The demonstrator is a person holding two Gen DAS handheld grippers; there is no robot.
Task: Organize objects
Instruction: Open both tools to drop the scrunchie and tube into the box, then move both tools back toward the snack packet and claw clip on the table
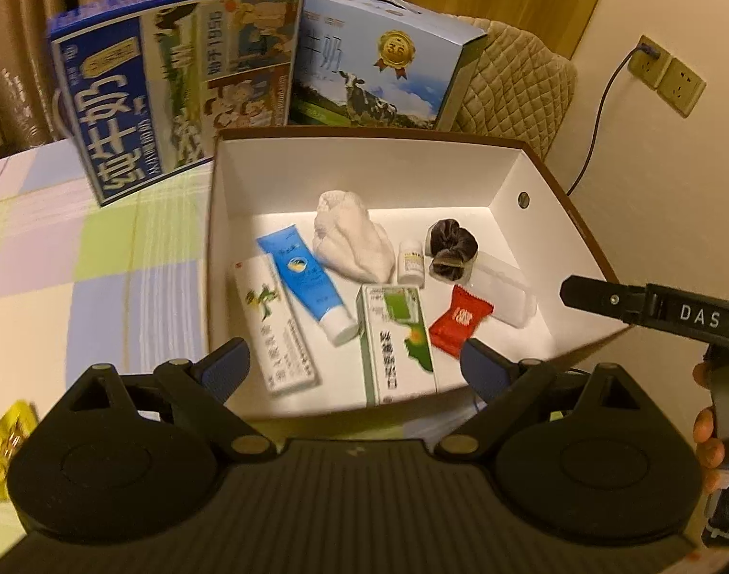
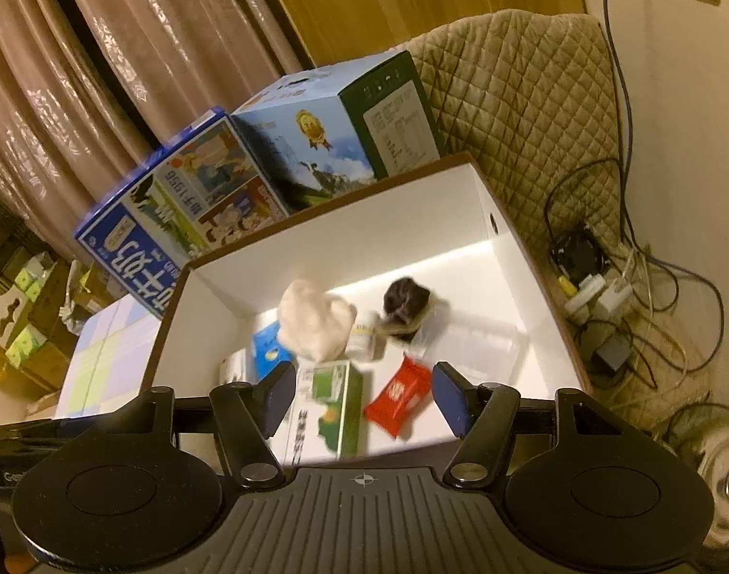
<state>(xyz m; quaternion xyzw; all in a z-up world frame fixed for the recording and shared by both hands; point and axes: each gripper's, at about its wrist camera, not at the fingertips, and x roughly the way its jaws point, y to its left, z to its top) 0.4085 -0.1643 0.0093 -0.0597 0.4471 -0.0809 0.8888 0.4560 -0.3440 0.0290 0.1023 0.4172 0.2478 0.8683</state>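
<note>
A white open box [image 1: 364, 167] [image 2: 412, 220] with brown outer walls holds several items: a long white carton [image 1: 276, 330], a blue tube [image 1: 307, 282], a white cloth [image 1: 352, 239] [image 2: 314, 323], a small bottle [image 1: 411, 260], a dark scrunchie [image 1: 450, 248] [image 2: 405, 306], a clear case [image 1: 505, 294], a green-white carton [image 1: 398, 344] [image 2: 328, 411] and a red sachet [image 1: 460, 320] [image 2: 398, 394]. My left gripper [image 1: 355, 368] hovers open over the box's near wall, empty. Open and empty too, my right gripper [image 2: 362, 394] hangs above the box.
Two milk cartons [image 1: 173, 81] [image 1: 379, 57] stand behind the box on a checked tablecloth [image 1: 77, 263]. A yellow wrapper [image 1: 3, 445] lies at the left edge. A quilted chair [image 2: 522, 110] and tangled cables [image 2: 627, 296] sit to the right.
</note>
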